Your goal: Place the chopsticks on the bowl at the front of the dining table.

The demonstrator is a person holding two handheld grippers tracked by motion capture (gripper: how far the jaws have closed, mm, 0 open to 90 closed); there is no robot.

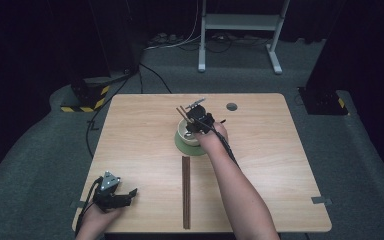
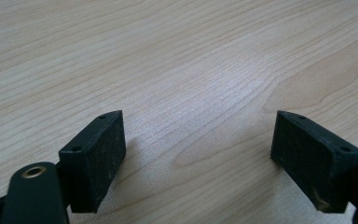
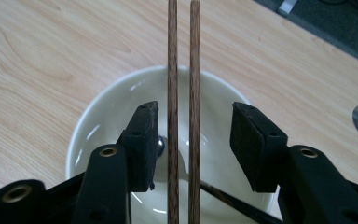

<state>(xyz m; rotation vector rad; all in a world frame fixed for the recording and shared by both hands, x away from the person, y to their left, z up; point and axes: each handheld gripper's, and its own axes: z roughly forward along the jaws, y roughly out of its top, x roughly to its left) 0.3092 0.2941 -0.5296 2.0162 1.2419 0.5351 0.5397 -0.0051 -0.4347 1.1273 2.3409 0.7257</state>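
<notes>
While right gripper (image 3: 193, 140) gapes over bowl (image 3: 107, 107), 2 chopsticks (image 3: 182, 70) between jaws, unpinched

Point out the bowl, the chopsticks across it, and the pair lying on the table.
bowl (image 3: 102, 112): right gripper view, white inner wall.
chopsticks across the bowl (image 3: 172, 70): right gripper view, left stick's shaft.
chopsticks on the table (image 1: 186, 192): high view, mid-length.

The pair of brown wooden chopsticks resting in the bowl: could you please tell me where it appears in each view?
High view: pair of brown wooden chopsticks sticks up-left out of the white bowl, mid-table.
Left gripper view: not in this picture; bare wooden table.
Right gripper view: chopsticks run vertically through the centre, between the open right claw.
Shared landmark: the white bowl.
</notes>
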